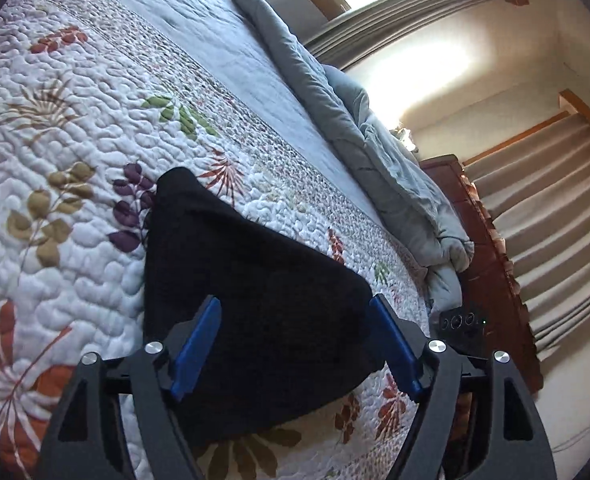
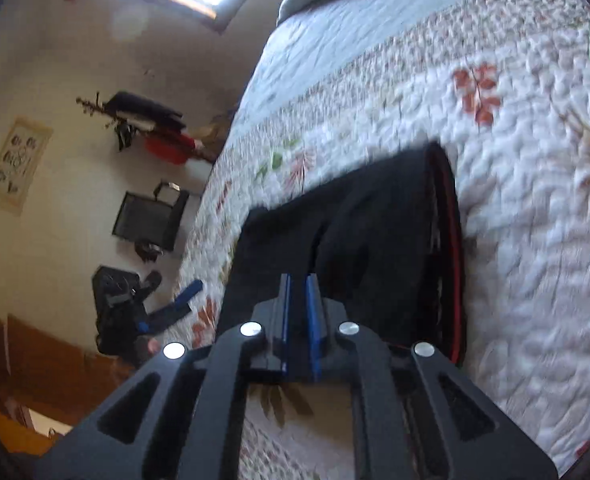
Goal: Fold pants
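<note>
The black pants (image 1: pixel 251 300) lie folded in a compact bundle on the floral quilt (image 1: pixel 75 128). My left gripper (image 1: pixel 297 308) is open, its blue pads on either side of the bundle's near edge, just above it. In the right wrist view the pants (image 2: pixel 375 232) show a red stripe along their right edge. My right gripper (image 2: pixel 298 280) has its blue pads nearly together over the pants' near edge; whether cloth is pinched between them is not visible. The left gripper (image 2: pixel 175 308) also shows at the bed's left edge in the right wrist view.
A rumpled grey comforter (image 1: pixel 355 128) lies along the far side of the bed. A dark wooden bed frame (image 1: pixel 491 248) and beige curtains (image 1: pixel 555 208) stand beyond. In the right wrist view, a wall shelf with clothes (image 2: pixel 151 124) and a black bag (image 2: pixel 147 216) are at the left.
</note>
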A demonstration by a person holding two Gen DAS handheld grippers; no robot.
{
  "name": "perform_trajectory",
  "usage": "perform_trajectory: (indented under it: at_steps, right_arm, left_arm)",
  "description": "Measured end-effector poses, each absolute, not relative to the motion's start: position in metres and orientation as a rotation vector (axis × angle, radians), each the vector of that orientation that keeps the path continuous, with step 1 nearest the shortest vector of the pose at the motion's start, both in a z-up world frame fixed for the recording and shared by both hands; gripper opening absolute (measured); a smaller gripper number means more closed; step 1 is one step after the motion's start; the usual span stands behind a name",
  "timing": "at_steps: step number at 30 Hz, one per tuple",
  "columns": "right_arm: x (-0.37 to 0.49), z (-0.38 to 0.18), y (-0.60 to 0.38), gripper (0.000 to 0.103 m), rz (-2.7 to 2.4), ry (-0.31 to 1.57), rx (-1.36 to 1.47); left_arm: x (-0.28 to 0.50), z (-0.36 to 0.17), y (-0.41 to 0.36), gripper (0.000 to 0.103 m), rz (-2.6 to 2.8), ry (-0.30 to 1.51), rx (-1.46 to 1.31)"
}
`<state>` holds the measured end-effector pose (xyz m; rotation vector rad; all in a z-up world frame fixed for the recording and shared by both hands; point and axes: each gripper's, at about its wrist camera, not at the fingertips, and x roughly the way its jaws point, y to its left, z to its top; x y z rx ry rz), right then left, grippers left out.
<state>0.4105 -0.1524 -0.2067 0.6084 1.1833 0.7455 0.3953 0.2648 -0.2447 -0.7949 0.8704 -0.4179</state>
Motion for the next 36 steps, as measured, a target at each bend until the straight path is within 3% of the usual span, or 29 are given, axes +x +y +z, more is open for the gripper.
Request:
perform_trajectory:
  at_steps: [3,5,13,15,19,23,27,30,36]
  right_arm:
    - [0.393,-0.247,-0.159,0.0,0.663,1.263,0.54]
    - [0.388,-0.266,-0.171,0.0,0.649,1.275,0.609]
    - [0.37,-0.249,-0.194,0.0,0.551,1.256,0.645]
    - [0.359,-0.24,-0.206,0.013,0.503,1.245,0.664]
    - [0.324,-0.201,-0.219,0.022,0.485,1.182,0.668]
    - [0.274,-0.153,-0.214,0.057,0.437,1.109,0.598]
    - [0.221,-0.113,-0.204,0.081,0.411,1.056,0.552]
    - [0.181,-0.084,-0.197,0.091,0.398,1.024,0.48]
    - [0.101,-0.048,-0.179,0.096,0.332,1.011,0.327]
  left_arm:
    - [0.383,-0.27,0.259,0.079,-0.4,0.938,-0.801]
    - [0.383,-0.289,0.257,0.079,-0.401,0.968,-0.817]
    - [0.372,-0.29,0.268,0.081,-0.371,1.003,-0.877]
    - [0.363,-0.283,0.267,0.081,-0.336,1.017,-0.836]
    - [0.332,-0.248,0.254,0.085,-0.284,1.02,-0.708]
    - [0.28,-0.197,0.232,0.099,-0.255,0.958,-0.568]
    - [0.216,-0.145,0.205,0.099,-0.171,0.883,-0.394]
    - [0.169,-0.117,0.188,0.099,-0.108,0.844,-0.283]
    - [0.084,-0.068,0.176,0.099,0.02,0.762,-0.277]
